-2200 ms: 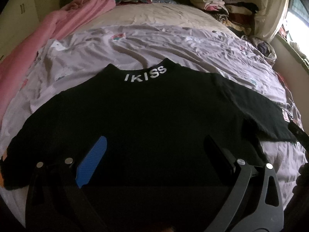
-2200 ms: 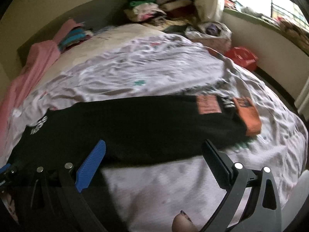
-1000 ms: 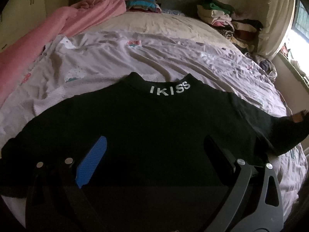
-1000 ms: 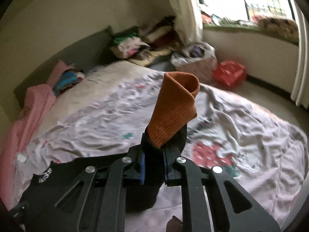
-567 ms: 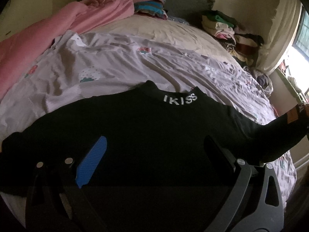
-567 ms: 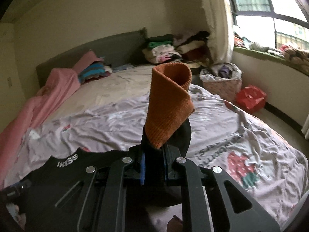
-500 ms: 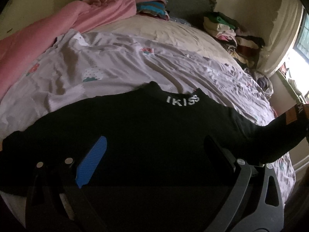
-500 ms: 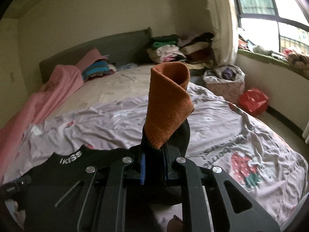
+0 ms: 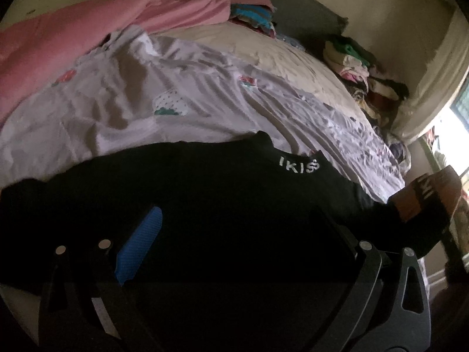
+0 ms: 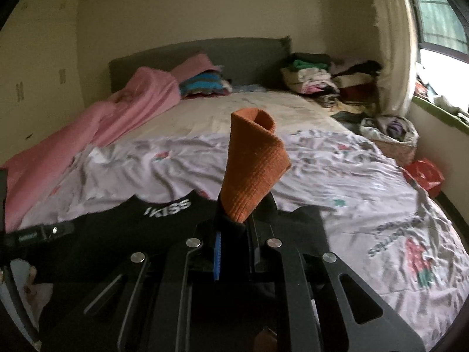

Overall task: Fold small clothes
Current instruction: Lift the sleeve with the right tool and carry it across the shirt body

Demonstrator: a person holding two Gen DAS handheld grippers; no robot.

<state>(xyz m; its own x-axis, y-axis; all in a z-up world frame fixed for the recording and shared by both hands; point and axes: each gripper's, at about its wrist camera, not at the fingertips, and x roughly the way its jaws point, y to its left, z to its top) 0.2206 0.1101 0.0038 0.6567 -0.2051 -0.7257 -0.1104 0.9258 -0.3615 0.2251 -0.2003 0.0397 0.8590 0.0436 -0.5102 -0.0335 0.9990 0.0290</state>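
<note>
Black sweater (image 9: 205,199) lies spread on the lilac bedsheet (image 9: 123,108) of the bed, its orange cuff (image 10: 252,164) pinched upright in the closed right claw (image 10: 234,249), while the left claw (image 9: 243,243) hovers wide open over the sweater's body

White letters reading "IKISS" run along the collar (image 10: 167,207) of the black sweater (image 9: 205,205), toward ten o'clock from the right tool's view; from the left tool they show at about one o'clock. The printed bedsheet (image 10: 366,205) carries upside-down lettering (image 10: 394,234) at four o'clock that seems to read "strawberries". The black marks on the orange cuff (image 9: 425,196) are unreadable
</note>
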